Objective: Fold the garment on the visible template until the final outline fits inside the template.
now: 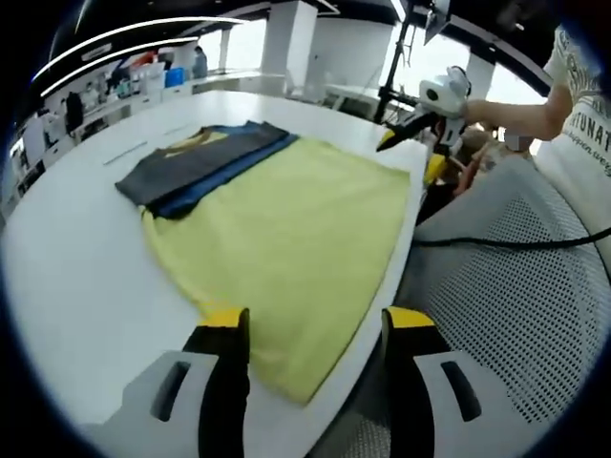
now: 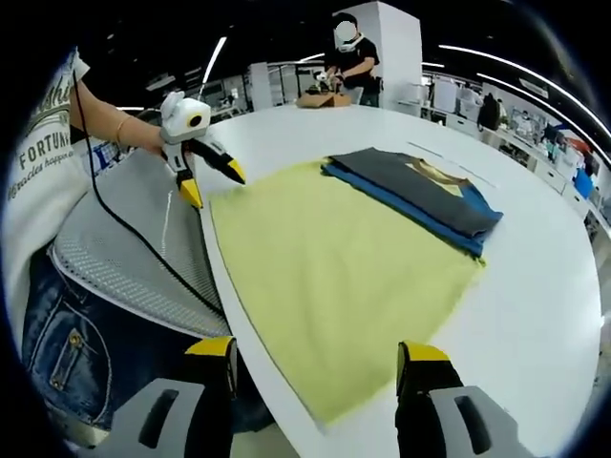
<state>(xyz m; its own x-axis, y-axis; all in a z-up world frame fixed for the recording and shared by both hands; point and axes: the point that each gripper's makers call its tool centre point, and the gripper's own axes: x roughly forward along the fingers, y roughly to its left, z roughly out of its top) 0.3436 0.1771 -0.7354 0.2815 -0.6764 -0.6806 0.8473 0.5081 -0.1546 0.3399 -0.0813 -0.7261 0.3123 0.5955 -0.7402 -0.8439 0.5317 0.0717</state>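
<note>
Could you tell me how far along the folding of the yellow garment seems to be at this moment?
Done: the yellow garment lies spread flat on the white table, beside a stack of folded dark garments. In hand: nothing; the left tool and right tool are open at opposite ends near the table edge. Left: every fold; I can't make out a template.

Bright, even overhead strip lighting, window glare behind, soft focus, strong fisheye bending at edges.

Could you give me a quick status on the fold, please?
Both grippers open, holding nothing. Yellow garment flat on the table, one edge at the table's rim. Folded dark stack overlaps its far edge.
</note>
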